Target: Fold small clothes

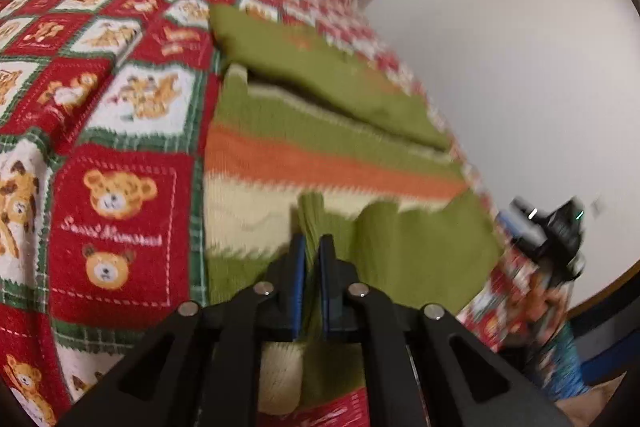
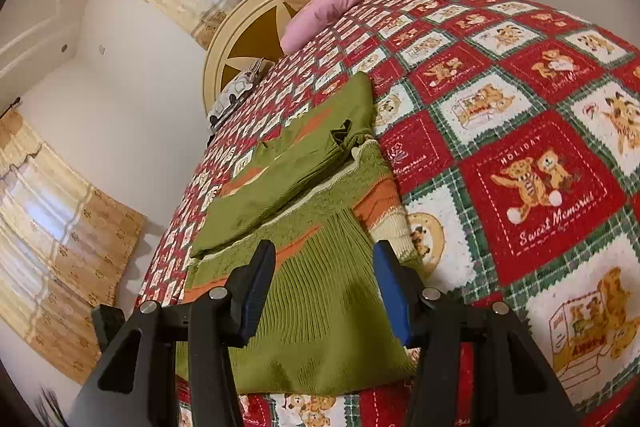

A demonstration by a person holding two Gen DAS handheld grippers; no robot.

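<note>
A small green knit sweater (image 1: 320, 131) with orange and cream stripes lies on a bed with a red teddy-bear blanket (image 1: 120, 187). My left gripper (image 1: 313, 247) is shut on a ribbed green edge of the sweater, pinched between the blue pads. In the right wrist view the same sweater (image 2: 320, 307) lies under my right gripper (image 2: 324, 259), which is open, its fingers spread over the ribbed green part without gripping it. A folded green garment (image 2: 288, 167) rests on the far part of the sweater. The right gripper also shows in the left wrist view (image 1: 548, 227) at the bed's right edge.
A pink pillow (image 2: 320, 15) lies at the head of the bed, near a round cream headboard (image 2: 248, 39). A patterned cushion (image 2: 236, 91) sits beside it. Curtains (image 2: 60, 227) and white walls surround the bed. The blanket (image 2: 520, 147) spreads wide to the right.
</note>
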